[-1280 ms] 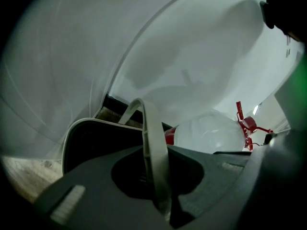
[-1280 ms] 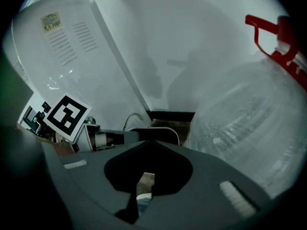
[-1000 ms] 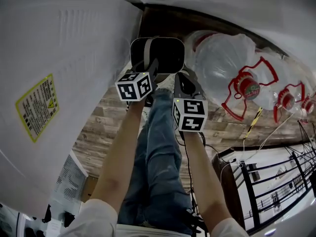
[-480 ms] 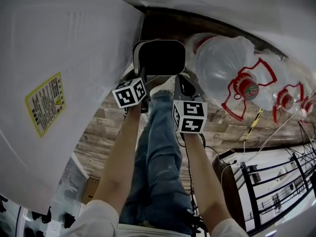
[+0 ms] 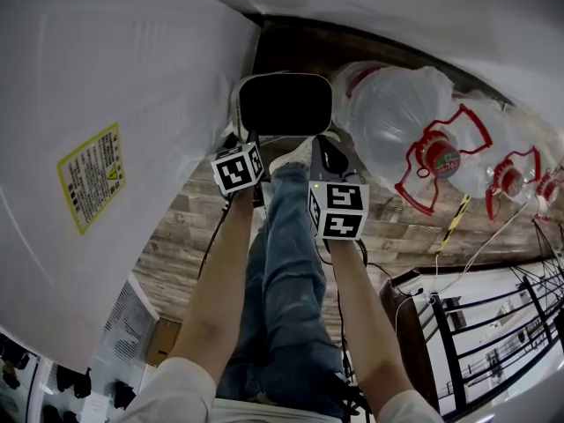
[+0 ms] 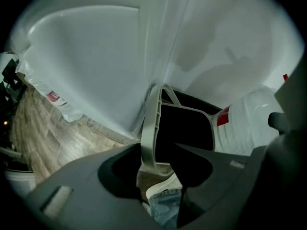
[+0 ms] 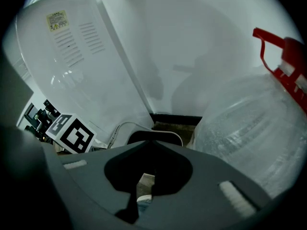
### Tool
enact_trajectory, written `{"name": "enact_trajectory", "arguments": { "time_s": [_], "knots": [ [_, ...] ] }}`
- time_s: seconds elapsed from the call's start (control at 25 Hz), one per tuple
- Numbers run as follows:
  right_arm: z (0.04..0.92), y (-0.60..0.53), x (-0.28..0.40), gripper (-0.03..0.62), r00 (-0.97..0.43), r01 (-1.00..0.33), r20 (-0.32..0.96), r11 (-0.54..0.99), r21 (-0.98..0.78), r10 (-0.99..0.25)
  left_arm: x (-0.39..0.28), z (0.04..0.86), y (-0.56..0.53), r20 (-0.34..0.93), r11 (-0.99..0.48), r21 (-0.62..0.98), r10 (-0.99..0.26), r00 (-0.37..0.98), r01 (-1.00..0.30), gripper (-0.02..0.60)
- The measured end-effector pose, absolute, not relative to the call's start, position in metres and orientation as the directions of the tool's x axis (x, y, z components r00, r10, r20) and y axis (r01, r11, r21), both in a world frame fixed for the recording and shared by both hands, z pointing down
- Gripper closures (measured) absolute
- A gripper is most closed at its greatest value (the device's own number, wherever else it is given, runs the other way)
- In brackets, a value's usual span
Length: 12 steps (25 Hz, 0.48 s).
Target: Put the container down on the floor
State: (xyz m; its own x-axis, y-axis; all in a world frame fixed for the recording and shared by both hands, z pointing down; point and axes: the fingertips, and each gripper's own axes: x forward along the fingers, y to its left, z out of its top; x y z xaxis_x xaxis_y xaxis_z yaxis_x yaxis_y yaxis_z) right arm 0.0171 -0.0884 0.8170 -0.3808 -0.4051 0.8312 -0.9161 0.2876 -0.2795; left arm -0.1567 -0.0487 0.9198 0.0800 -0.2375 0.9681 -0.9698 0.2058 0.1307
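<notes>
The container (image 5: 284,104) is a pale-rimmed bin with a dark inside, held low over the wood floor (image 5: 185,236) beside a white appliance. My left gripper (image 5: 248,137) is at its left rim. In the left gripper view the rim (image 6: 149,123) runs down between the jaws of the left gripper (image 6: 156,164), which is shut on it. My right gripper (image 5: 324,150) sits just below the bin's right corner. In the right gripper view the right gripper (image 7: 144,186) has its jaws almost together, with the bin (image 7: 156,134) beyond them and only floor and a shoe in the slit.
Large clear water jugs (image 5: 401,122) with red handles lie right of the bin, close to my right gripper (image 7: 249,128). The white appliance (image 5: 97,104) with a yellow label fills the left. The person's jeans leg (image 5: 286,263) and shoe (image 5: 295,155) are under the grippers. A rack (image 5: 493,324) stands lower right.
The left gripper has moved right and farther from the camera with the bin, whose opening now faces up more fully. The right gripper has stayed put.
</notes>
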Motion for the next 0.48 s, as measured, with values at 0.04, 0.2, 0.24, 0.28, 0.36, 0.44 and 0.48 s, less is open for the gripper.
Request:
{"name": "enact_trajectory", "arguments": {
  "time_s": [0.04, 0.2, 0.24, 0.28, 0.36, 0.44, 0.48],
  "knots": [
    [0.815, -0.088, 0.017, 0.566, -0.381, -0.916, 0.83, 0.286, -0.28, -0.408, -0.158, 0.92, -0.044, 0.972, 0.208, 0.12, -0.221, 0.073, -0.971, 0.402],
    [0.81, -0.089, 0.018, 0.566, -0.377, -0.917, 0.829, 0.29, -0.272, -0.413, -0.159, 0.916, -0.036, 0.977, 0.196, 0.105, -0.202, 0.065, -0.975, 0.402],
    [0.808, -0.089, 0.018, 0.566, -0.38, -0.916, 0.826, 0.294, -0.273, -0.416, -0.158, 0.915, -0.035, 0.977, 0.189, 0.099, -0.203, 0.06, -0.977, 0.402],
    [0.805, -0.09, 0.018, 0.566, -0.386, -0.914, 0.821, 0.298, -0.276, -0.421, -0.158, 0.912, -0.034, 0.978, 0.179, 0.09, -0.204, 0.052, -0.98, 0.402],
    [0.798, -0.092, 0.016, 0.566, -0.395, -0.91, 0.811, 0.304, -0.282, -0.432, -0.159, 0.906, -0.034, 0.978, 0.163, 0.08, -0.206, 0.045, -0.983, 0.403],
    [0.791, -0.092, 0.016, 0.566, -0.394, -0.91, 0.808, 0.31, -0.276, -0.438, -0.157, 0.899, -0.035, 0.976, 0.153, 0.088, -0.213, 0.054, -0.984, 0.403],
    [0.788, -0.092, 0.017, 0.568, -0.392, -0.91, 0.809, 0.314, -0.271, -0.439, -0.156, 0.895, -0.036, 0.975, 0.144, 0.091, -0.215, 0.058, -0.985, 0.407]
  ]
}}
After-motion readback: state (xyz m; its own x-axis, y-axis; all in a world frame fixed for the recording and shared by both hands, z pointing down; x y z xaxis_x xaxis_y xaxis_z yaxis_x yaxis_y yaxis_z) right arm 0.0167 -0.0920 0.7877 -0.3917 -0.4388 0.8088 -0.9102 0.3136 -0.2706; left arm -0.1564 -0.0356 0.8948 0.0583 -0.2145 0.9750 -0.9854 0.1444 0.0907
